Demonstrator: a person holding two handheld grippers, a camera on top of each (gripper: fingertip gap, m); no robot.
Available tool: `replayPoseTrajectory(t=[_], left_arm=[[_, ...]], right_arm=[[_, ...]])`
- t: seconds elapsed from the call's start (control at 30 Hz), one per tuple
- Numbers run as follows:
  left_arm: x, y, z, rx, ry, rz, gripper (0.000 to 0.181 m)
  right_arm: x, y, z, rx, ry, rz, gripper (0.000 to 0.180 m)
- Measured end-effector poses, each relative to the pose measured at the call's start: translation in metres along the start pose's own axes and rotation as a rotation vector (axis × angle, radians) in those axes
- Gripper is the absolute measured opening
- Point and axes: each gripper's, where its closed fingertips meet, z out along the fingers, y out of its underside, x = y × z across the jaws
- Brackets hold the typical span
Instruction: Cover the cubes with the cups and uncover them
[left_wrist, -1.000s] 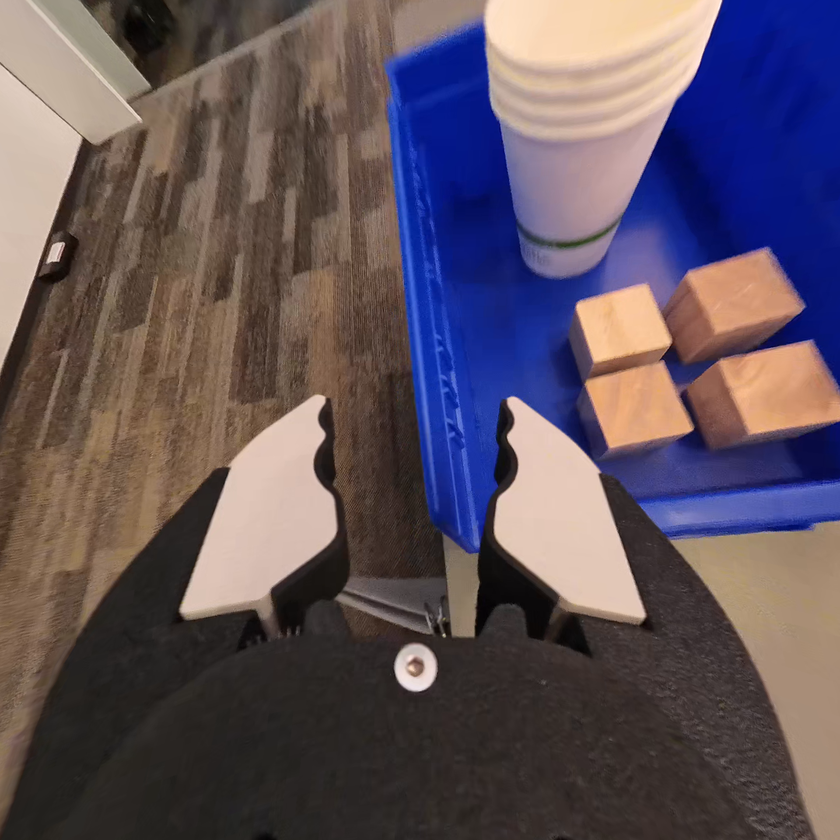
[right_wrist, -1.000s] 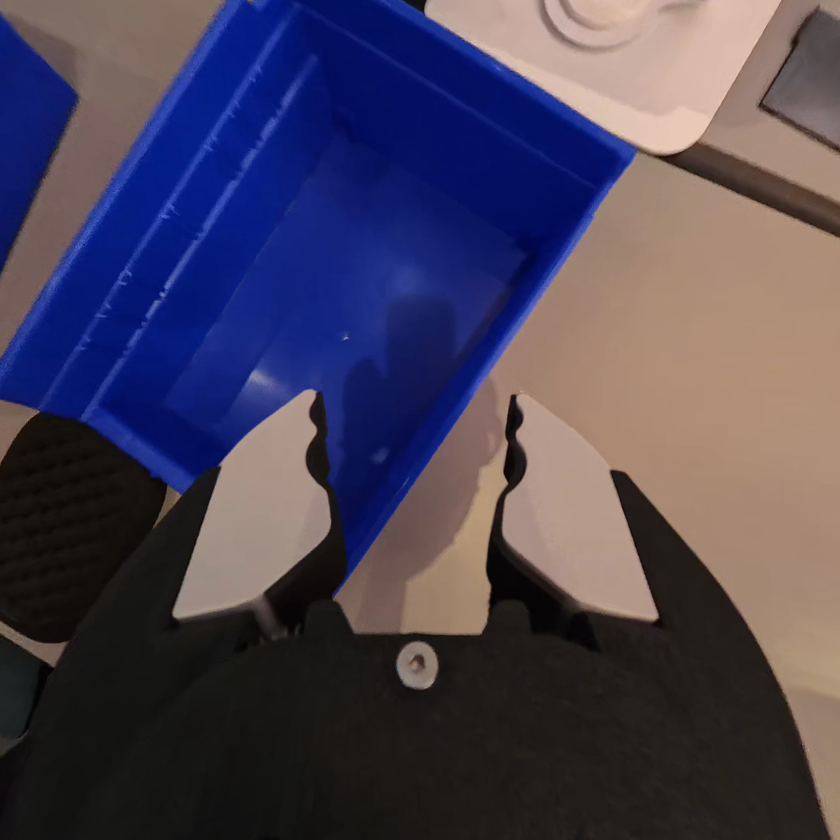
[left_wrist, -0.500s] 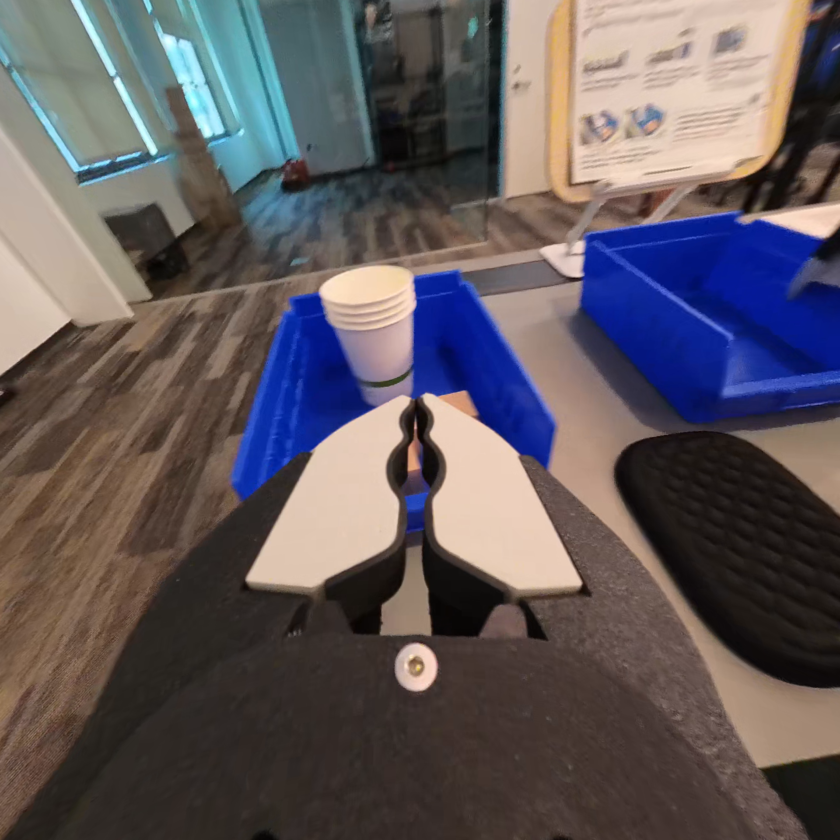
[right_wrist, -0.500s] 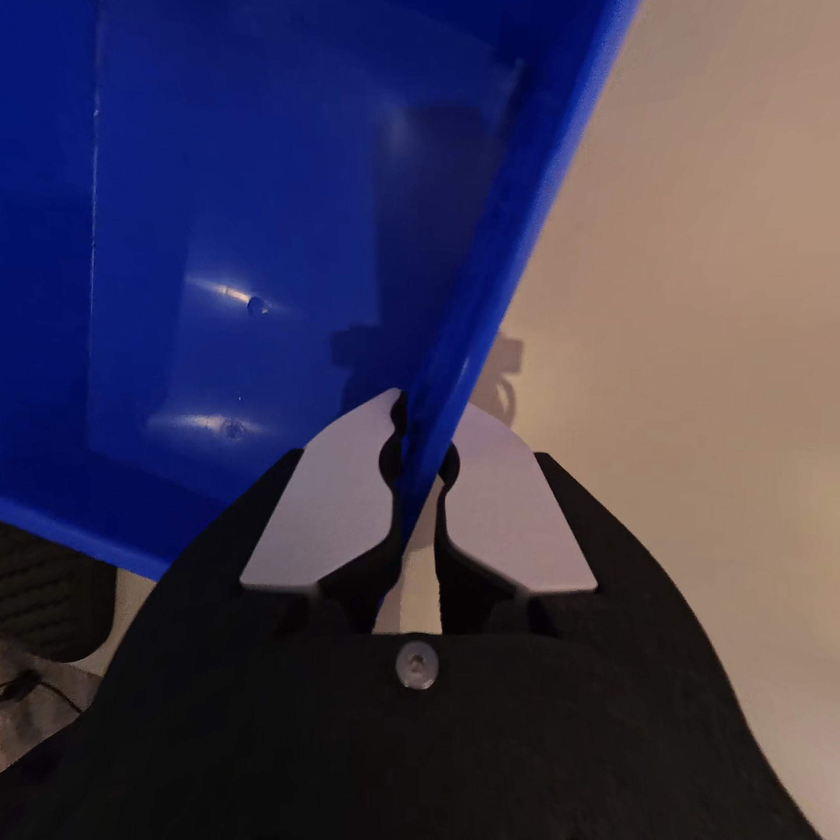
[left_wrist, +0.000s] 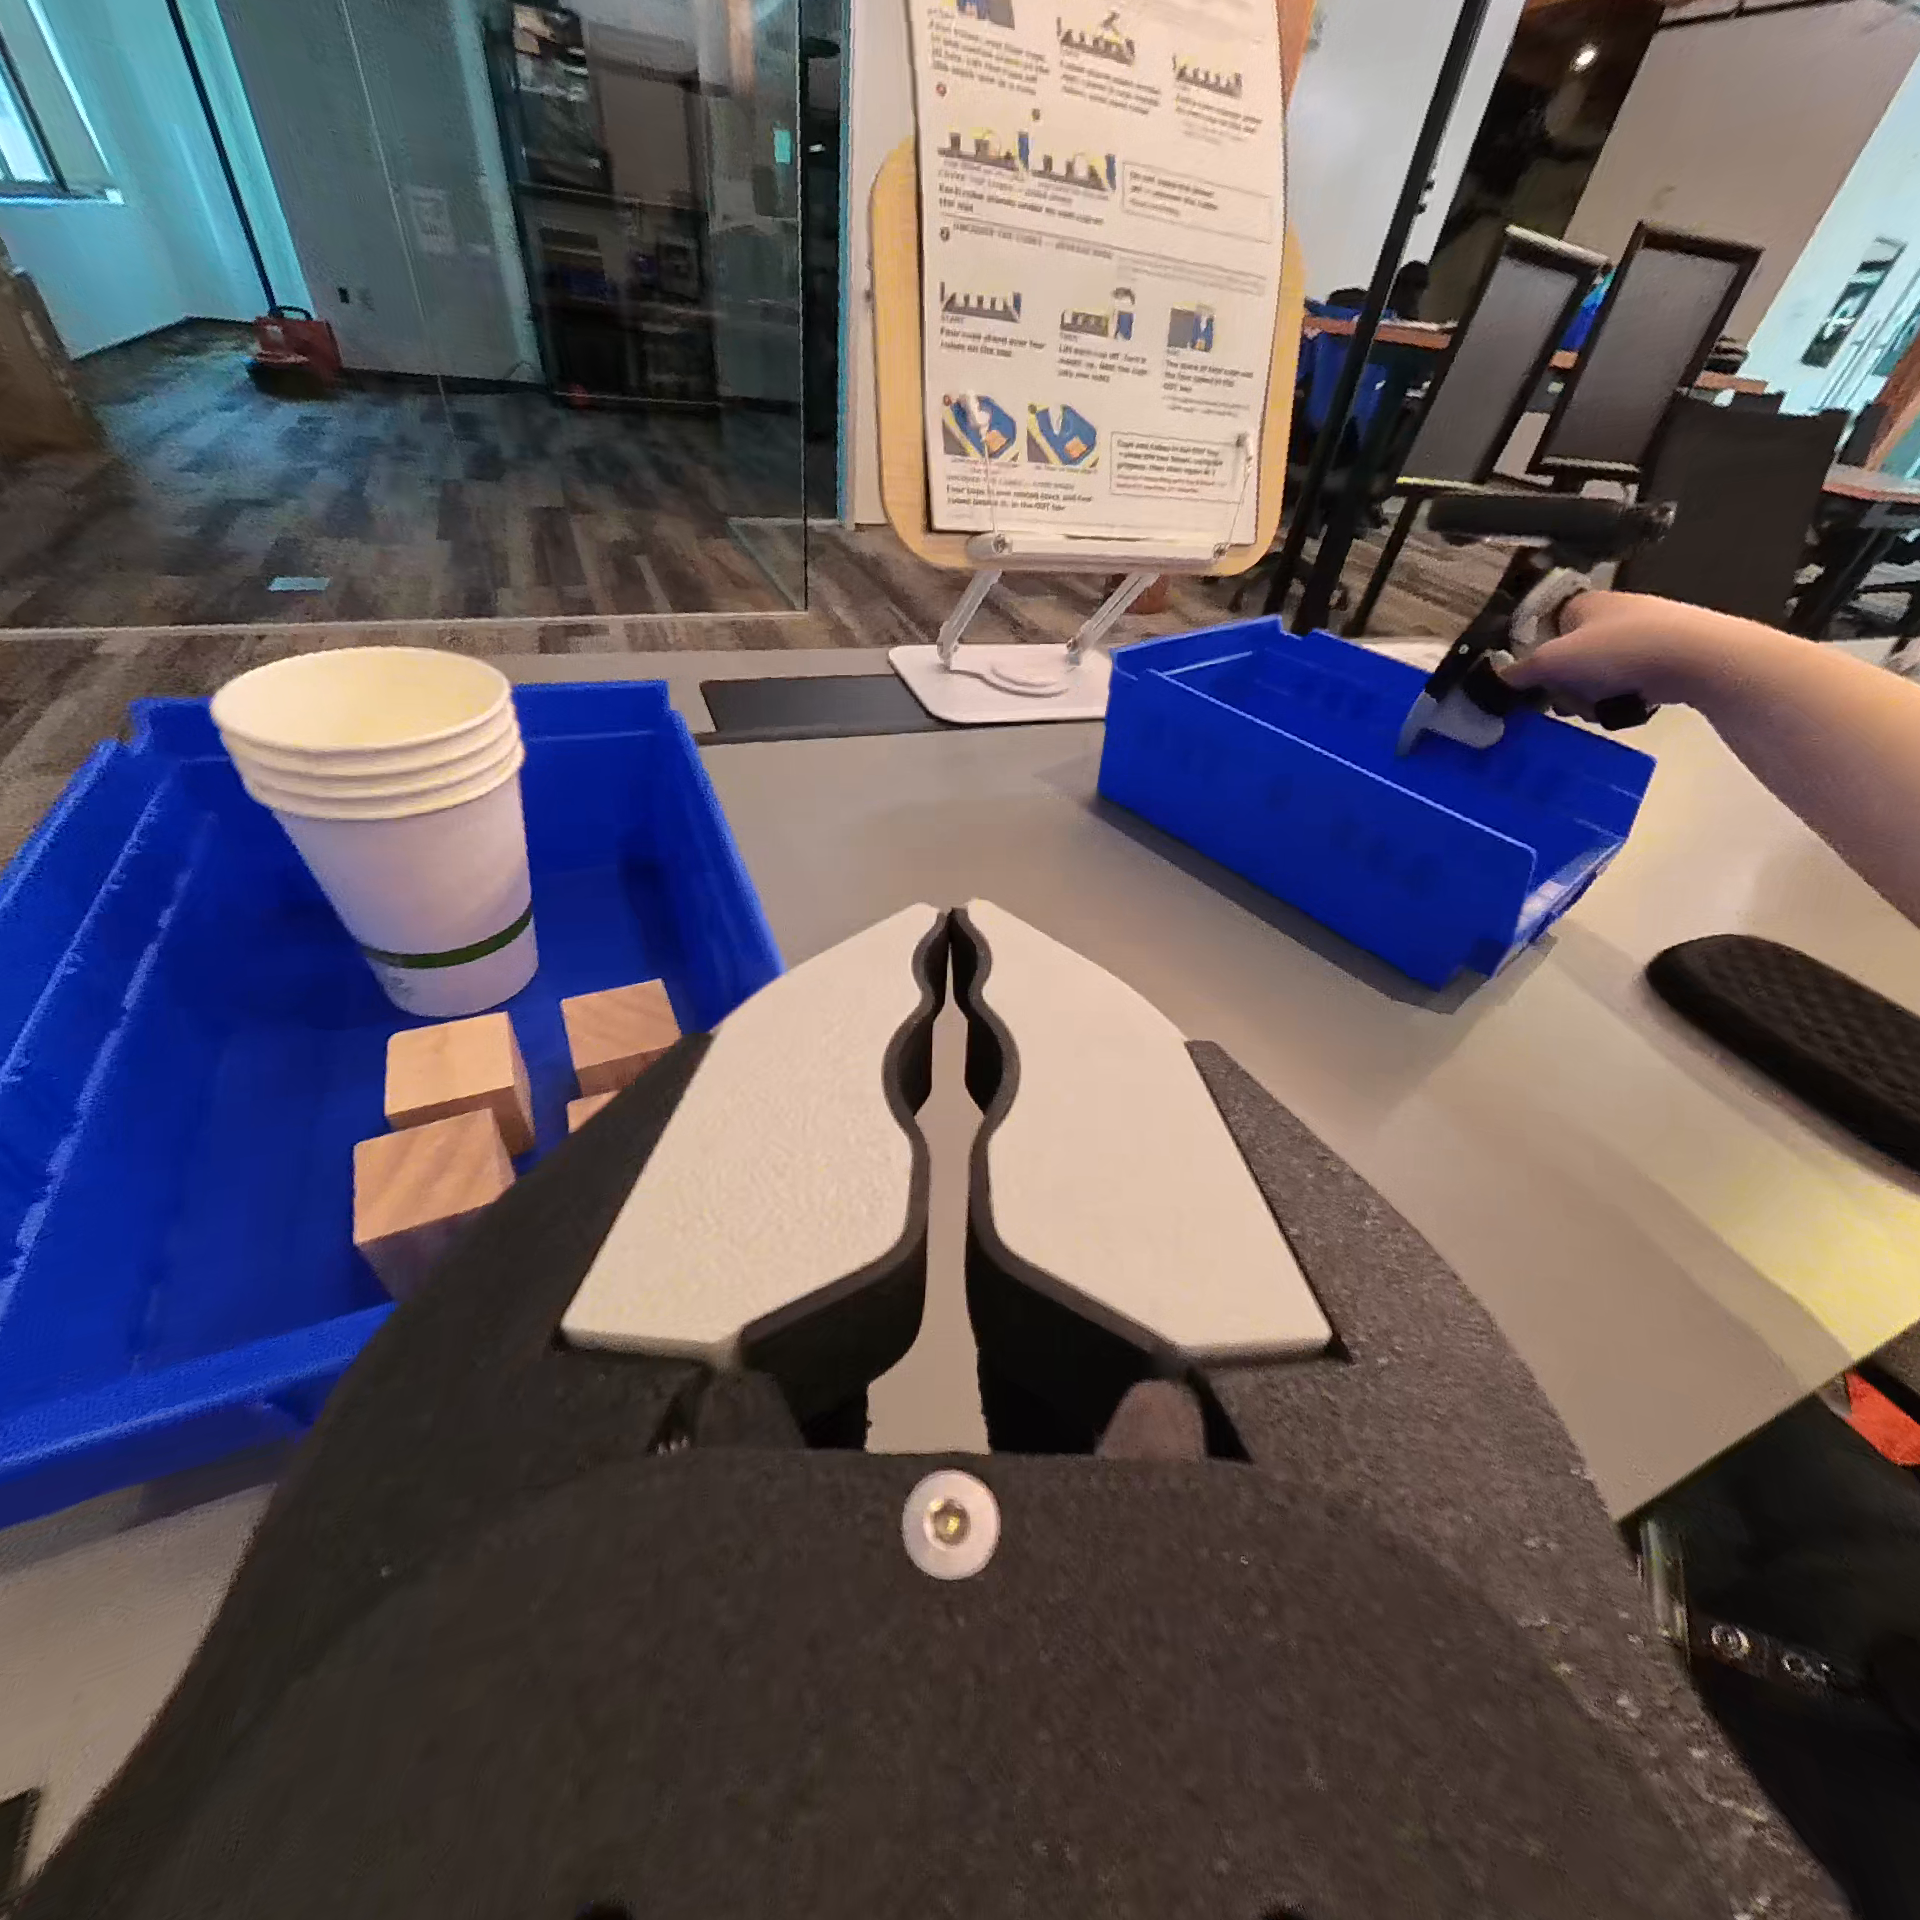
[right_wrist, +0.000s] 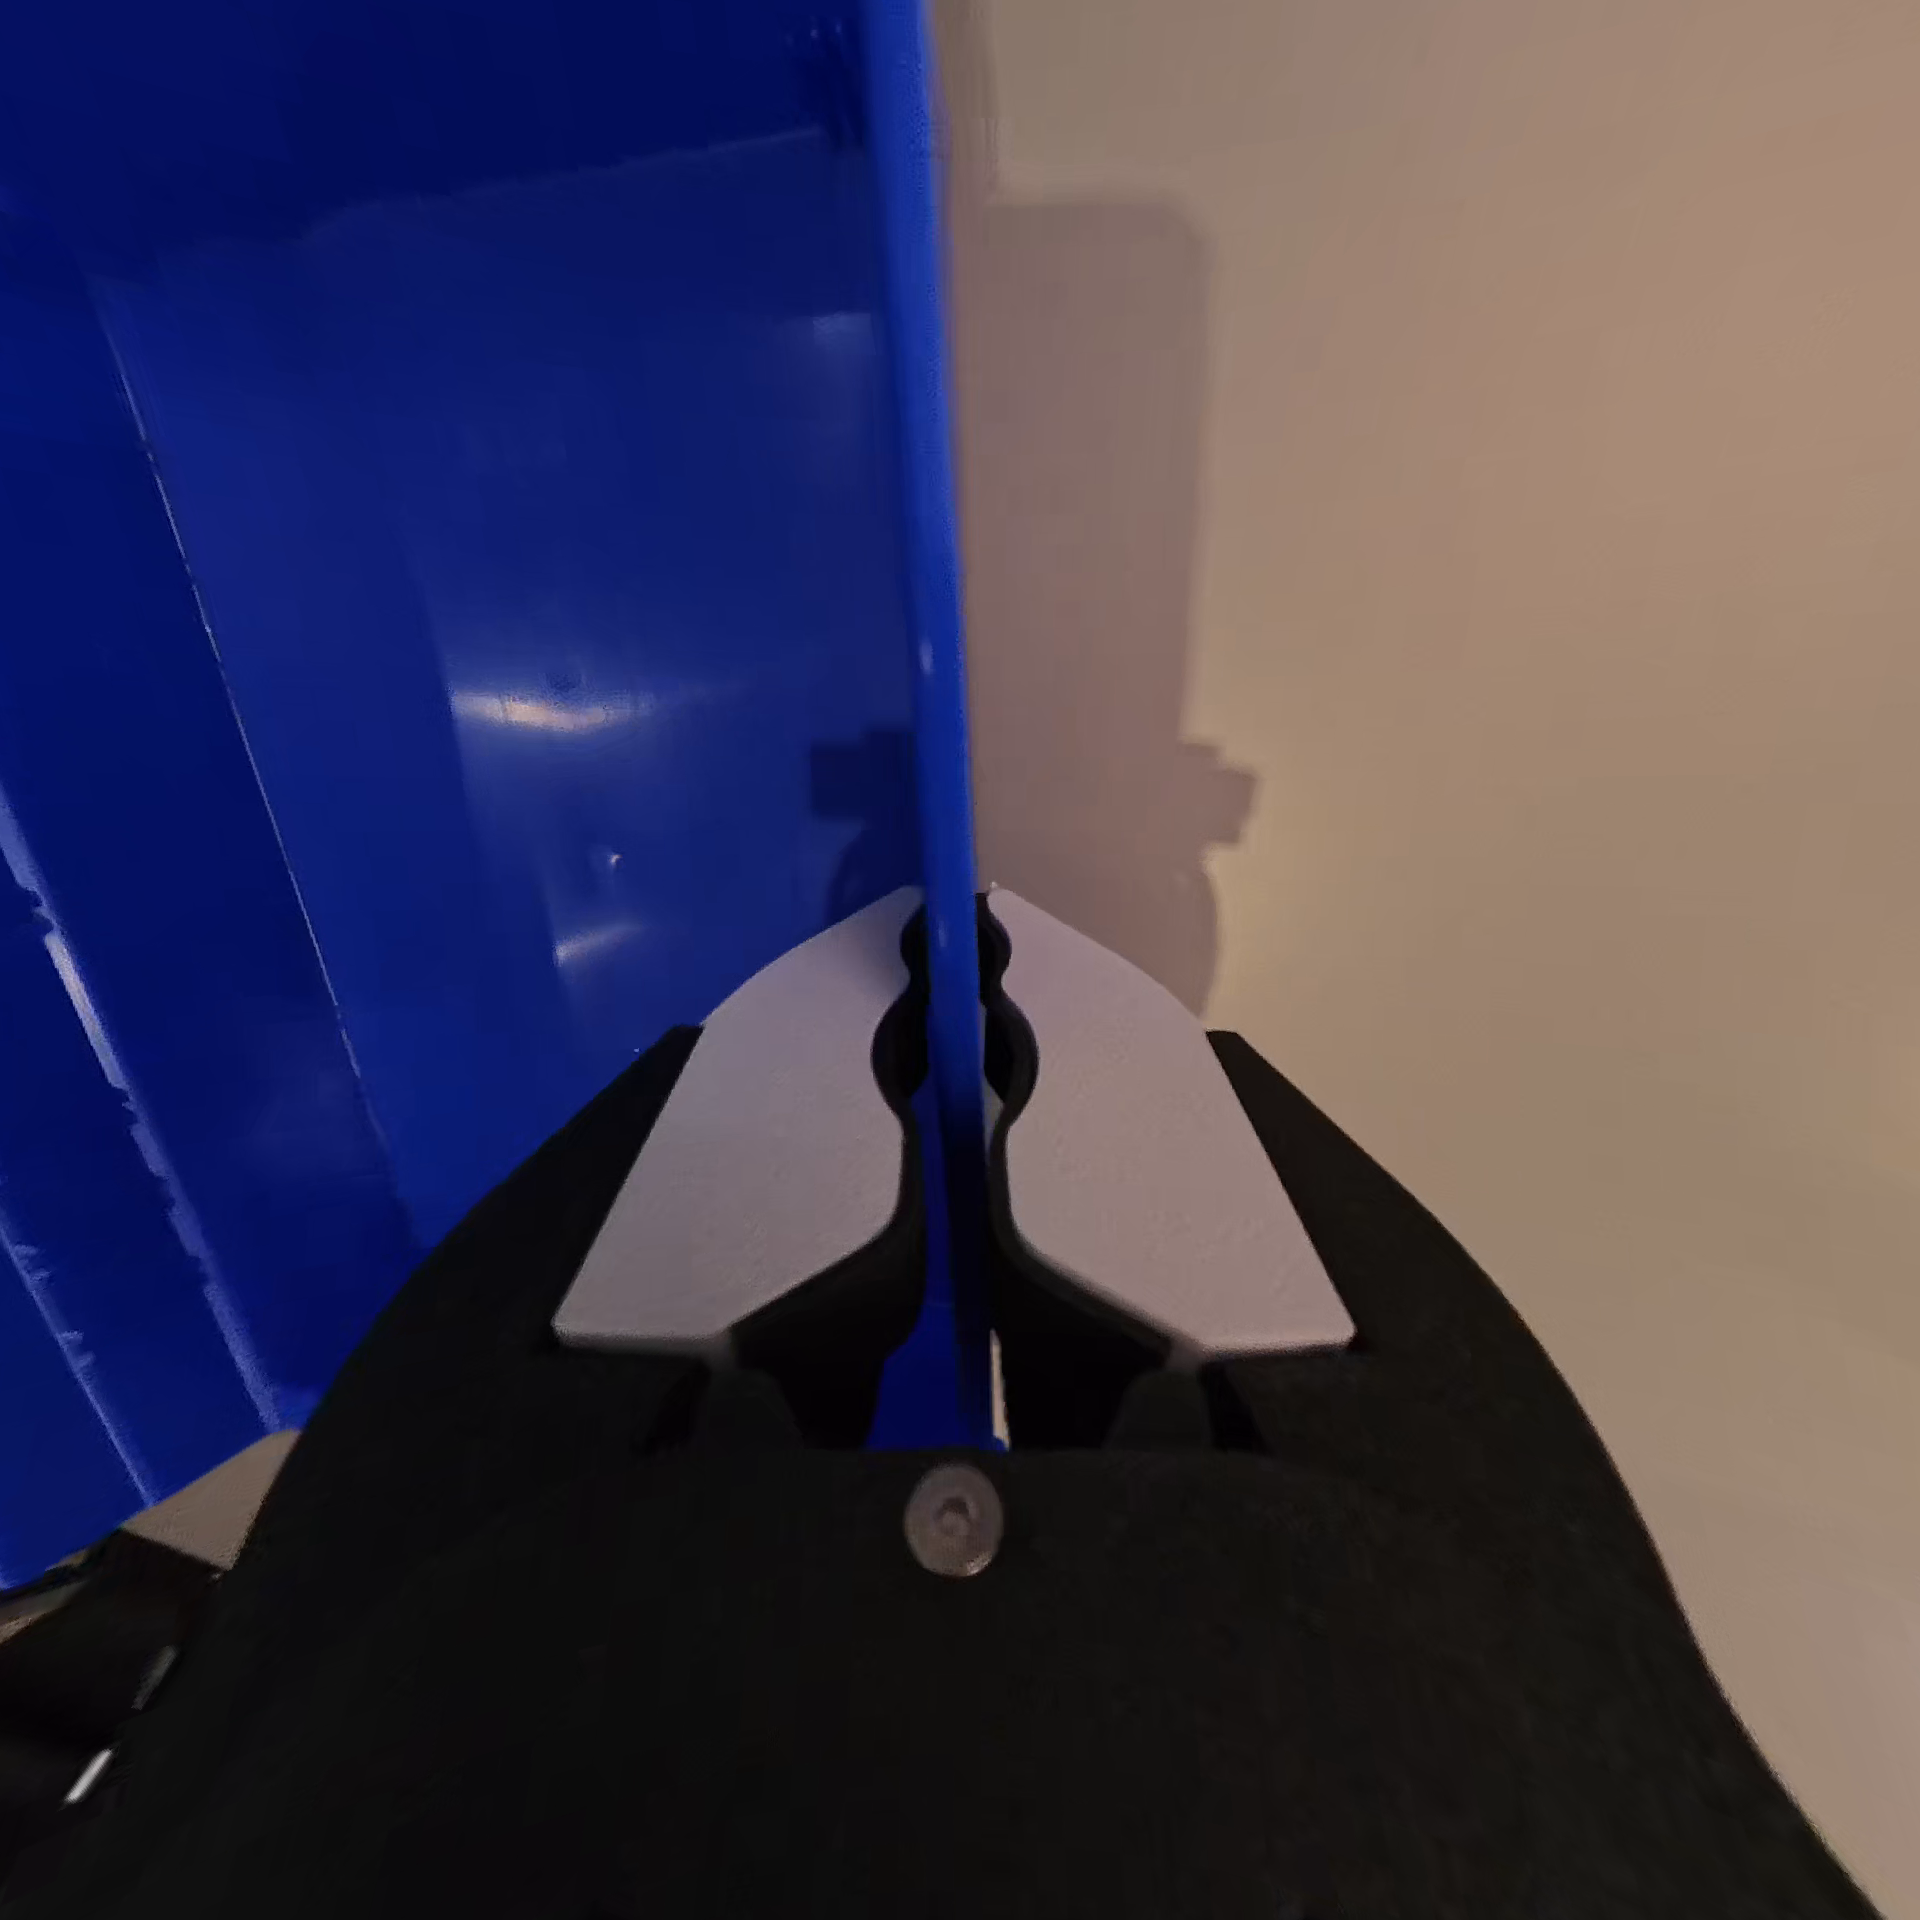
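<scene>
A stack of white paper cups (left_wrist: 400, 821) stands in the left blue bin (left_wrist: 156, 1039) beside several wooden cubes (left_wrist: 452, 1070), partly hidden by my left gripper. My left gripper (left_wrist: 951, 920) is shut and empty, held above the table to the right of that bin. My right gripper (right_wrist: 948, 904) is shut on the side wall of the empty right blue bin (right_wrist: 925, 520). It also shows in the left wrist view (left_wrist: 1455, 717), held by a hand at the bin's (left_wrist: 1351, 821) far rim.
A grey table (left_wrist: 1195, 987) carries both bins. A black padded rest (left_wrist: 1808, 1029) lies at the right. A sheet on a white stand (left_wrist: 1091, 312) is at the table's back edge. Chairs and floor lie beyond.
My left gripper shut and rose to look across the table, then moved right of the cube bin. My right gripper dropped onto the empty bin's wall and shut on it.
</scene>
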Motion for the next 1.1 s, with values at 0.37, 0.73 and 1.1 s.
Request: replayPoseTrajectory(t=[0.37, 0.73, 1.1], left_arm=[[0.040, -0.005, 0.025, -0.009, 0.039, 0.079, 0.000], [0.090, -0.022, 0.048, -0.050, 0.035, 0.190, 0.000], [0.130, -0.018, 0.080, -0.137, 0.056, 0.313, 0.000]], right_arm=[[0.183, 0.049, -0.043, 0.028, 0.024, 0.104, 0.006], [0.296, 0.122, -0.079, -0.006, 0.063, 0.114, 0.005], [0.346, 0.175, -0.100, -0.012, 0.068, 0.144, 0.006]])
